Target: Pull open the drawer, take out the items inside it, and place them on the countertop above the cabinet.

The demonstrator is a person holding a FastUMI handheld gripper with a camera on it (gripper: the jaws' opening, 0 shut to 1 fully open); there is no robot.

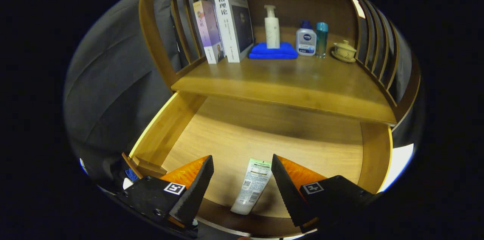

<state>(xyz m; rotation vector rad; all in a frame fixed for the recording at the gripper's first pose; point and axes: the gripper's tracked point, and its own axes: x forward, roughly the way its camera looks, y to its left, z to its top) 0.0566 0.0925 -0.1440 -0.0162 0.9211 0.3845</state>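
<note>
The gripper (242,183), fingers apart, hovers over a tube (252,186) lying between them at 12 o'clock in the open drawer (177,126); light, squashy (likely slippery), best gripped mid-body.

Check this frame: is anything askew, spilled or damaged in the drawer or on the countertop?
Nothing stands out. The tube lies flat in the open drawer between the gripper's open jaws, untouched. On the countertop, books and bottles stand upright.

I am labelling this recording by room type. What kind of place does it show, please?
Probably a staged bedroom or bathroom corner: a wooden cabinet with an open drawer holding a tube between the open gripper, and books and toiletries on top.
</note>
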